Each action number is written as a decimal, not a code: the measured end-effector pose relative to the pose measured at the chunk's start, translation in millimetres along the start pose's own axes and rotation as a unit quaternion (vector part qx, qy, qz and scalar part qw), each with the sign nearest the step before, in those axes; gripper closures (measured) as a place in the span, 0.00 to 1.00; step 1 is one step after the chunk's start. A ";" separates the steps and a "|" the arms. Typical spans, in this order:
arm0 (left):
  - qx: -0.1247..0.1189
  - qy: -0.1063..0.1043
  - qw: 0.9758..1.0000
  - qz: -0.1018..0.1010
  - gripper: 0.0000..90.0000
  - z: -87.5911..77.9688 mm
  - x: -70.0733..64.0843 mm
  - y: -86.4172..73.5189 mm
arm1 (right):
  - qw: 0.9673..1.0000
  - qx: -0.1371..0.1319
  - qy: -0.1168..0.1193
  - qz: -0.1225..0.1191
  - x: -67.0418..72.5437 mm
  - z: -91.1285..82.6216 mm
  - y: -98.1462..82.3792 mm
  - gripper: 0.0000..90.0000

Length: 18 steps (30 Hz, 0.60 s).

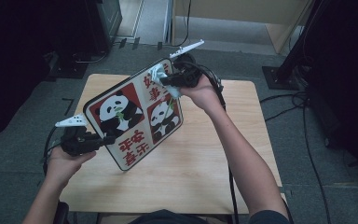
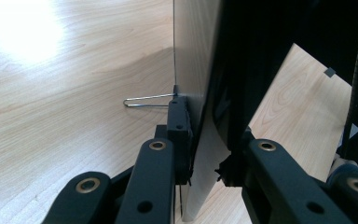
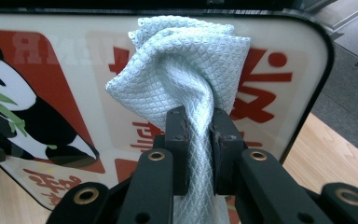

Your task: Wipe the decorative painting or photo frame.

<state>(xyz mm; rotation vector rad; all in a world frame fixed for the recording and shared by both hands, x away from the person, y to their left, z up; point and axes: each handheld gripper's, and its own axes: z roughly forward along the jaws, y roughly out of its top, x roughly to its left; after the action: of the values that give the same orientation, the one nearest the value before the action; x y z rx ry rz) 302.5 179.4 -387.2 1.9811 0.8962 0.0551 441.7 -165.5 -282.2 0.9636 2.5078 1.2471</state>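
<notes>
Board with panda print stands tilted above desk, near-left edge pinched by my left hand-held gripper so printed face stays steady for wiping. My right hand-held gripper clamps pale cloth against board's far-right corner, bunched to form wiping pad.

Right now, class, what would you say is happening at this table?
A person is wiping a panda sign board with a cloth. The left gripper is shut on the board's lower edge, holding it tilted up above the wooden table. The right gripper is shut on a bunched pale blue cloth, and the cloth is pressed against the board's printed face near its top corner.
</notes>
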 end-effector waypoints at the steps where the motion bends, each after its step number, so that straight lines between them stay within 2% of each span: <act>1: 0.000 0.000 1.000 0.000 0.87 0.0 0.0 0.0 | 1.000 0.002 -0.001 -0.001 0.1 1.1 -1.1 0.89; 7: 0.000 0.002 1.000 0.001 0.87 0.1 -0.3 0.0 | 1.000 0.002 0.002 0.000 -0.4 5.6 -8.5 0.89; 11: -0.003 -0.006 1.000 -0.006 0.87 0.0 1.3 -0.6 | 1.000 0.000 0.004 0.003 -1.8 9.3 -15.5 0.89; 18: -0.003 -0.003 1.000 -0.003 0.87 0.0 0.8 -0.7 | 1.000 -0.004 0.007 0.008 -3.5 15.6 -31.0 0.89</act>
<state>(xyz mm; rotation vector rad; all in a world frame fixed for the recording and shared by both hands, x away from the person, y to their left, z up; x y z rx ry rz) 302.7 180.0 -388.0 1.9724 0.8968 0.0482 436.5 -171.2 -316.2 0.9782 2.5075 1.2716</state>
